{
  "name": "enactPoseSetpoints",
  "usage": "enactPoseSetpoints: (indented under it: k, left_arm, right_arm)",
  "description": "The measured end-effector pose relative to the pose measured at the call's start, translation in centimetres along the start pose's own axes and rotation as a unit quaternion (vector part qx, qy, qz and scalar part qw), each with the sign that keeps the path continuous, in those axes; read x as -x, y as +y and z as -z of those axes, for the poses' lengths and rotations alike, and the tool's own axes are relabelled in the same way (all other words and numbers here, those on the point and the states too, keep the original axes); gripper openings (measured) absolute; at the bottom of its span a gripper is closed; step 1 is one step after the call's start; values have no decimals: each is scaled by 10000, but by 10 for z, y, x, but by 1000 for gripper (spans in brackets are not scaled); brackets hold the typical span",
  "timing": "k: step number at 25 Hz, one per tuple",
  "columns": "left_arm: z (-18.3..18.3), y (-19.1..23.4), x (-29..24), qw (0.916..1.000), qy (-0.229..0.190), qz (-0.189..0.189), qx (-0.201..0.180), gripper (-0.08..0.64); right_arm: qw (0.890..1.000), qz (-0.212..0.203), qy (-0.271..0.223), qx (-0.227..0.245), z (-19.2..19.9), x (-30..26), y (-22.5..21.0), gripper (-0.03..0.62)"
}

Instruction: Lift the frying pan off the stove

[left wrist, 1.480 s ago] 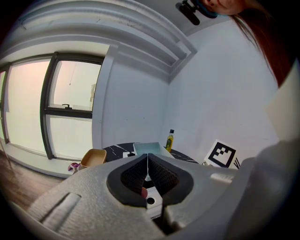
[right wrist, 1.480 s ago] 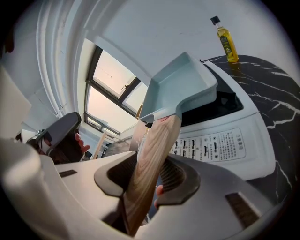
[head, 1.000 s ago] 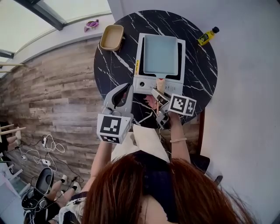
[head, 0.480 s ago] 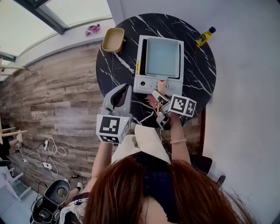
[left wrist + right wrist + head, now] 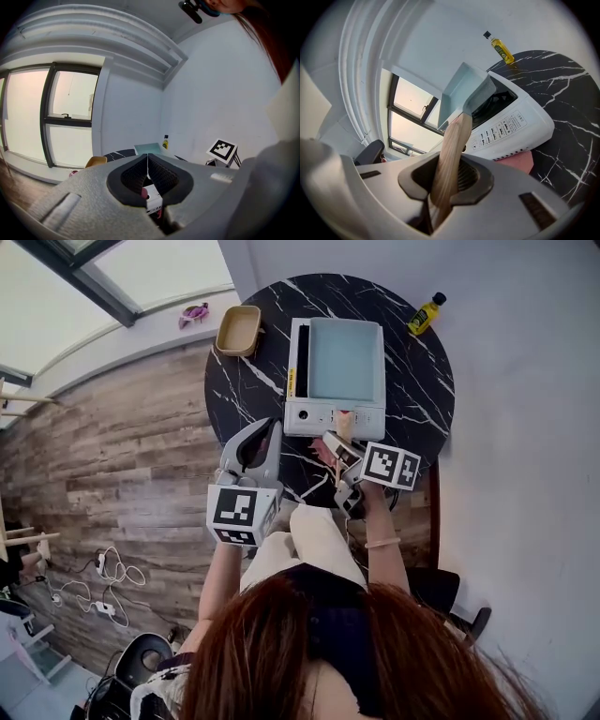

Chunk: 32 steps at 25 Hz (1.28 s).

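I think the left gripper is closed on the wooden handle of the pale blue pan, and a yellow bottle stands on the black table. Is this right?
Wrong side: the right gripper is closed on the wooden handle of the pan, as the right gripper view shows; the left gripper is shut, empty. The yellow bottle does stand on the black table.

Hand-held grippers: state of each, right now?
Left hand-held gripper: closed, empty.
Right hand-held gripper: closed on the frying pan's wooden handle.
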<state>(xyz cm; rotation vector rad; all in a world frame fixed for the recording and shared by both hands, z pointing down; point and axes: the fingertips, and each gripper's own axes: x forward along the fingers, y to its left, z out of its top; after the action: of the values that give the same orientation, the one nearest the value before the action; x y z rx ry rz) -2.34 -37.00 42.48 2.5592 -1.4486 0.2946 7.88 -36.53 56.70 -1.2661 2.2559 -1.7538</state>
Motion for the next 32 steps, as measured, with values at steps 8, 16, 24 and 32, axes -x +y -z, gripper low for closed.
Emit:
enactPoseSetpoints:
  k: [8, 16, 24, 32]
  left_arm:
    - [-10, -7, 22, 9998, -172, 95, -86, 14]
    - [-18, -13, 48, 9990, -339, 218, -177, 14]
    - [-25, -21, 78, 9975, -526, 370, -284, 14]
    - [-28, -29, 107, 9957, -663, 537, -362, 14]
  right_arm:
    - [9999, -53, -130, 98, 15, 15, 19, 77]
    - [9994, -85, -292, 180, 31, 31, 40, 77]
    - [9981, -68, -463, 391, 50, 49, 61, 77]
    - [9973, -91, -591, 415, 75, 63, 77, 77]
